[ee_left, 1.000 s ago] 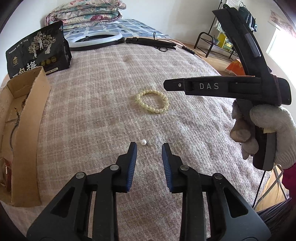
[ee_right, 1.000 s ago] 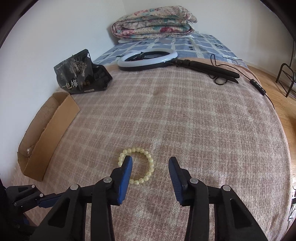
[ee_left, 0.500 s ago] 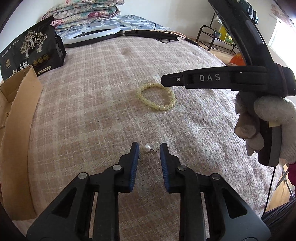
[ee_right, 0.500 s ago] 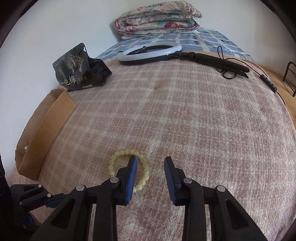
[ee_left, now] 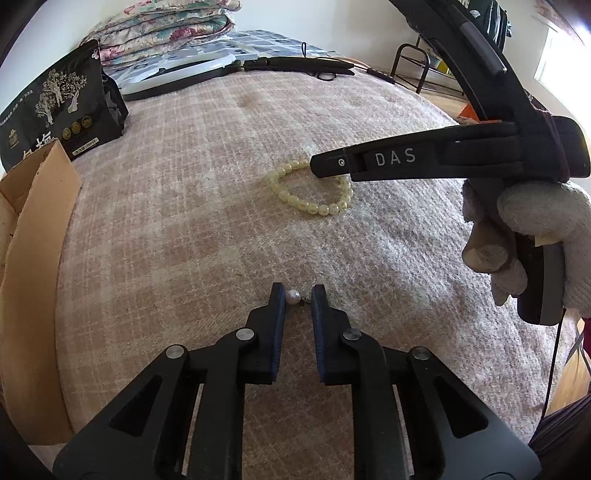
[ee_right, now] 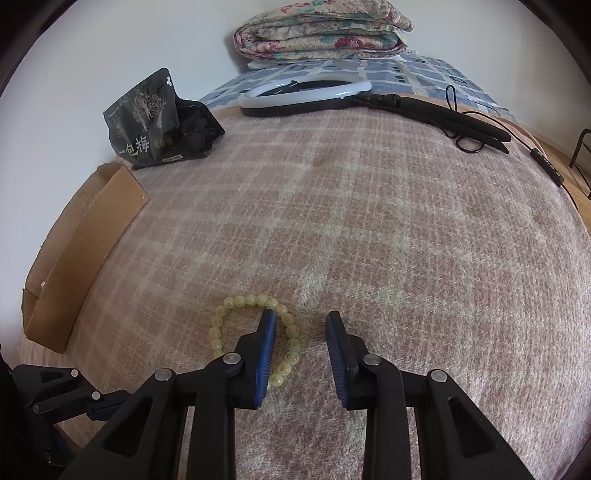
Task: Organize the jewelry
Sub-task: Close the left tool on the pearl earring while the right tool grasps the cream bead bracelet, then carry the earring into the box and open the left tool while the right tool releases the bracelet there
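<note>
A small pearl earring (ee_left: pixel 293 296) lies on the plaid blanket between the tips of my left gripper (ee_left: pixel 298 295). The jaws stand narrowly apart around it, the left pad touching or nearly touching the pearl. A pale yellow bead bracelet (ee_left: pixel 314 206) lies farther out; it also shows in the right wrist view (ee_right: pixel 236 306). My right gripper (ee_right: pixel 301 321) is open over the bracelet's right side, its left finger (ee_right: pixel 266 332) inside the ring and the right finger outside it. The right gripper's body (ee_left: pixel 443 158) hangs above the bracelet in the left wrist view.
An open cardboard box (ee_left: pixel 33 236) lies at the blanket's left edge (ee_right: pixel 85 240). A black snack bag (ee_right: pixel 155 122), a ring light (ee_right: pixel 303 94) with black stand and cable, and folded quilts (ee_right: pixel 317 33) sit at the far end. A metal rack (ee_left: pixel 417 66) stands beyond the bed.
My left gripper has moved forward and narrowed around the pearl earring. My right gripper has come down over the bracelet, with its left finger now inside the ring.
</note>
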The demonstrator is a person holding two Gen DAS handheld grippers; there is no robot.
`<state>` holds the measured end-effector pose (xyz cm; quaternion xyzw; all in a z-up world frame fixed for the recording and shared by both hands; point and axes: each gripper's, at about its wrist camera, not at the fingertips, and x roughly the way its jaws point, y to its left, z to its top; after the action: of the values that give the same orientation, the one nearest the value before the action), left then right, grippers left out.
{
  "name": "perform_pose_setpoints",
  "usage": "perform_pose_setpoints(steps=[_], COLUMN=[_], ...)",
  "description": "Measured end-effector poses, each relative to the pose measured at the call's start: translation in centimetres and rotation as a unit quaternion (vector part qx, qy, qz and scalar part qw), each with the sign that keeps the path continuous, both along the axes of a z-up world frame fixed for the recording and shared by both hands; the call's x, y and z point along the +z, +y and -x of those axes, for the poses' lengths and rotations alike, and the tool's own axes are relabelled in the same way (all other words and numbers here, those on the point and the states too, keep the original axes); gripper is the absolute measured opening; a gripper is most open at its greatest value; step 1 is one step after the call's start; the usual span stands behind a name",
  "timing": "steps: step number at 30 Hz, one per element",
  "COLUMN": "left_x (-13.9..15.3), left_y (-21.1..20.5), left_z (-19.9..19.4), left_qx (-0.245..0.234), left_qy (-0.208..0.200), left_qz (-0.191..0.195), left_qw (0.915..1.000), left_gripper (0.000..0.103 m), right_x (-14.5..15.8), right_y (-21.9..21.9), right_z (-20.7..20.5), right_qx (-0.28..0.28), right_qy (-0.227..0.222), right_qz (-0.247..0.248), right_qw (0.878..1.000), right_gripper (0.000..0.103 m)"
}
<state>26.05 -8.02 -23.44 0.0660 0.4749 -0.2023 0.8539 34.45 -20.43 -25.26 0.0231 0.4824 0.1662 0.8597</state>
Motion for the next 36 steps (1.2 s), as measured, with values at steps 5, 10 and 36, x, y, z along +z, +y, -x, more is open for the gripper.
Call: perform_pose_setpoints(steps=[5,10,36], left_x=[0.1,0.1,3.5], left_y=[0.1,0.3,1.9], left_z=[0.0,0.0,1.4], left_qx=[0.001,0.003,0.010], left_qy=[-0.002,-0.001,-0.030], left_qz=[-0.001,0.001,0.029], left_qw=[1.0000,1.0000,0.9991], left_gripper=[0.008,0.008,0.008], right_x=[-0.1,-0.1,5.6], right_y=[0.5,1.4,2.8], right_z=[0.1,0.3,3.3], right_qx=[0.007,0.022,0.045], right_qy=[-0.006,-0.011,-0.078], right_qz=[0.017,0.039,0.061], right_qw=[1.000,0.999,0.994], right_gripper=[0.020,0.010,0.005])
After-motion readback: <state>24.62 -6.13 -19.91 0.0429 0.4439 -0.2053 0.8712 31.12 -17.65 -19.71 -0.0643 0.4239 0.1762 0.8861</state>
